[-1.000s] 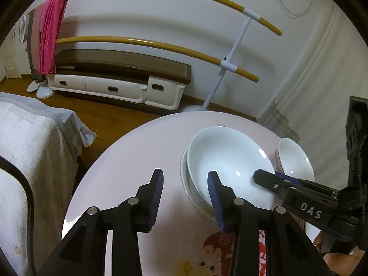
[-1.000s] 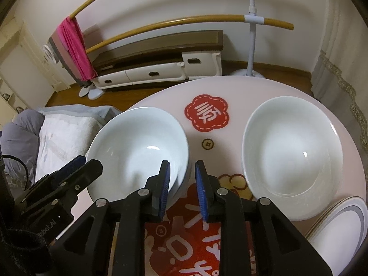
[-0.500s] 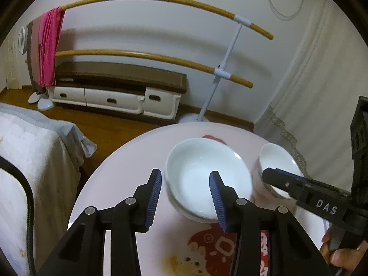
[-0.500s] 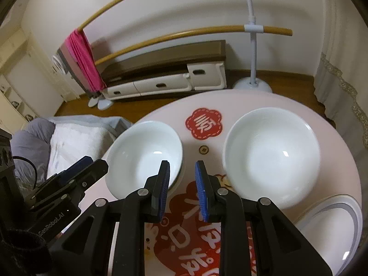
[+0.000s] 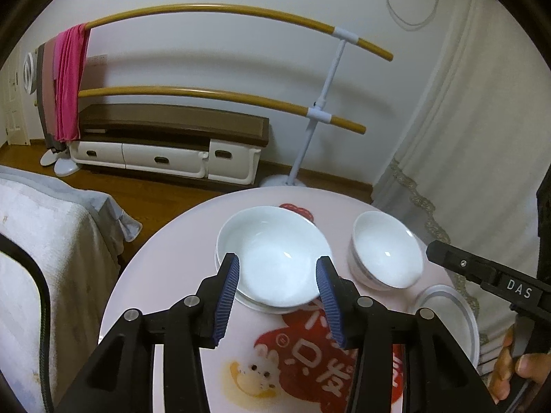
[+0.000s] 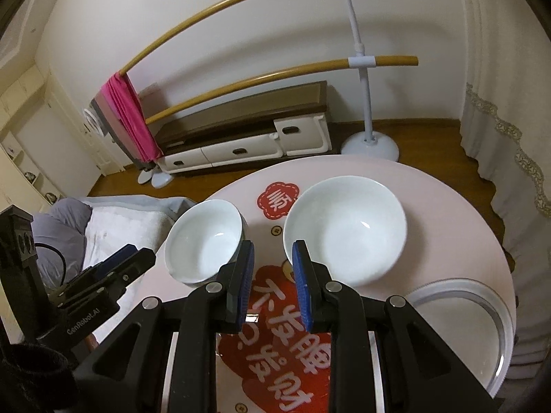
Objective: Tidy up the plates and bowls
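On the round pink table (image 5: 165, 258) a stack of white bowls (image 5: 272, 258) stands in the middle of the left wrist view. More white bowls (image 5: 385, 254) are stacked to its right, and a grey-rimmed plate (image 5: 447, 327) lies nearer. My left gripper (image 5: 278, 263) hovers above the near rim of the middle stack. Its jaws are opening, with nothing held between them. In the right wrist view my right gripper (image 6: 273, 251) hangs over the gap between the left bowl stack (image 6: 206, 237) and the right bowl (image 6: 344, 227). It is open by a narrow gap and holds nothing. The plate (image 6: 458, 327) lies at lower right.
A red printed decal (image 6: 275, 337) covers the table's near part. A bed (image 5: 44, 234) stands close on the left. Behind the table are a low cabinet (image 5: 165, 148), a drying rack with a pink towel (image 5: 69, 82) and a curtain (image 5: 465, 172). A person's hand (image 5: 509, 371) grips the right tool.
Both grippers have risen and drawn back from the bowls, which now look smaller. The left jaws have spread wider. The grey-rimmed plate has come into the left wrist view.
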The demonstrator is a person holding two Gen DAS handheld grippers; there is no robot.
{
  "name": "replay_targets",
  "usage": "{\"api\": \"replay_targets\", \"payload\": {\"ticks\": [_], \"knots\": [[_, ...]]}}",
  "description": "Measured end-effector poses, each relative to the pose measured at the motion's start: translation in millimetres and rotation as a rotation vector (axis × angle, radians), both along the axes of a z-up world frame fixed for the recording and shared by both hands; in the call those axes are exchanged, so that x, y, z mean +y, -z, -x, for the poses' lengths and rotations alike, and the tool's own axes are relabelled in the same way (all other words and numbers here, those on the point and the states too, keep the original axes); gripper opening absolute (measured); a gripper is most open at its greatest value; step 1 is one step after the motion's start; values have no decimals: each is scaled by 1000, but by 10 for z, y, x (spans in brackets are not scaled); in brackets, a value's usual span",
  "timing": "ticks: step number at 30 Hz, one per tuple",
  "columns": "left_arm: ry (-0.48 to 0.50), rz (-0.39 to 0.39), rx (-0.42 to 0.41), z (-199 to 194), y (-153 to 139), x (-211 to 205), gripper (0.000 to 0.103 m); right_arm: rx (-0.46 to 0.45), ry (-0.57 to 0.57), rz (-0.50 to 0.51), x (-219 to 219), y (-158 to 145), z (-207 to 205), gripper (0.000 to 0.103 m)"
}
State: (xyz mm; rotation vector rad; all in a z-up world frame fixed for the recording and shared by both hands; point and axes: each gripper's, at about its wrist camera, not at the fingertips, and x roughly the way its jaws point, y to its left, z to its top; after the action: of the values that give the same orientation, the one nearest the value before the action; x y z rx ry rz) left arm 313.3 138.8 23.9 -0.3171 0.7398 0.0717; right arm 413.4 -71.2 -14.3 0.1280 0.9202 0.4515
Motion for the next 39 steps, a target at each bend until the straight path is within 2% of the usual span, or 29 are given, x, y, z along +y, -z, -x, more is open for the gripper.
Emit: {"api": "replay_targets", "payload": {"ticks": [10, 14, 17, 21, 27, 31, 39], "knots": [[56, -41, -54, 452, -571, -336, 45, -44, -36, 2, -168, -391, 275, 24], [79, -42, -77, 594, -837, -475, 57, -60, -62, 8, -218, -650, 413, 24], [110, -35, -91, 682, -1009, -551, 57, -65, -75, 13, -275, -799, 471, 26], [115, -66, -100, 718, -1153, -556, 65, -71, -86, 33, -295, -898, 538, 32], [94, -68, -39, 520, -1044, -485, 65, -41, -79, 57, -327, -823, 444, 32], [59, -53, 34, 241, -907, -347, 65, 25, -82, 33, -266, -628, 278, 32], [11, -23, 142, -290, -585, 6, 65, 126, -121, 51, 109, -176, -63, 32]]}}
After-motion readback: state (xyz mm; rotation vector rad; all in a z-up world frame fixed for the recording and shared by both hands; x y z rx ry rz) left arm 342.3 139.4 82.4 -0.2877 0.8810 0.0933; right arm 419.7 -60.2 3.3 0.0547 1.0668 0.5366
